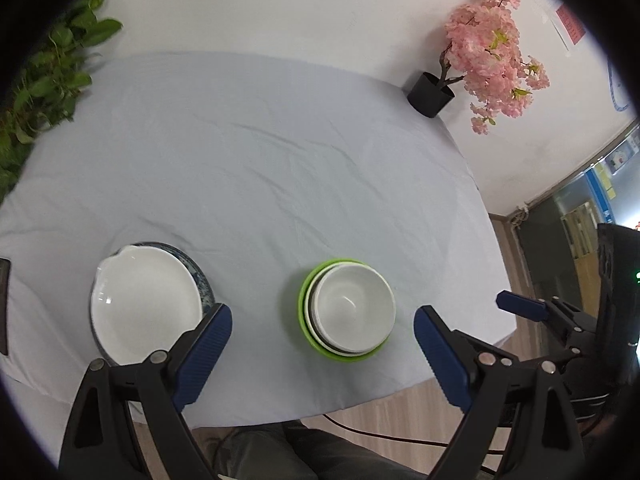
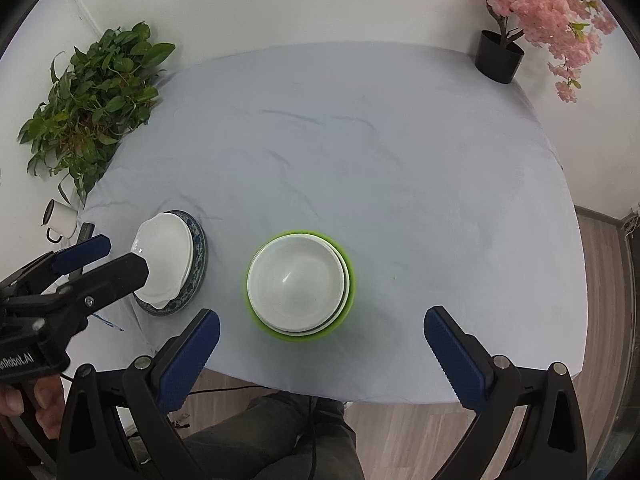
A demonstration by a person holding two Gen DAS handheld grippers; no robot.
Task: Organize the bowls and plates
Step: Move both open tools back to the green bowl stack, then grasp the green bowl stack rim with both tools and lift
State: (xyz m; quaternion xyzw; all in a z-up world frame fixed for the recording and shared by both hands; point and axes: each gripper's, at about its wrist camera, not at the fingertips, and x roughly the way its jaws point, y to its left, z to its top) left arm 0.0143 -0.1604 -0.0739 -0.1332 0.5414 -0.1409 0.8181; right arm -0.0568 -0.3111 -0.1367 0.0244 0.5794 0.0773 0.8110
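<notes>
Fingers (image 2: 452, 356) spread wide, empty, above the table edge (image 2: 360, 396) beside nested bowls (image 2: 298, 282).

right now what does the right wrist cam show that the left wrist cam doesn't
Only the right wrist view shows the enamel mug beside the leafy plant and the hand holding the left gripper. Only the left wrist view shows the red notice on the wall and the right gripper from outside. Both show the white dish on the blue-patterned plate, the nested bowls, the pink blossom tree and the grey tablecloth.
</notes>
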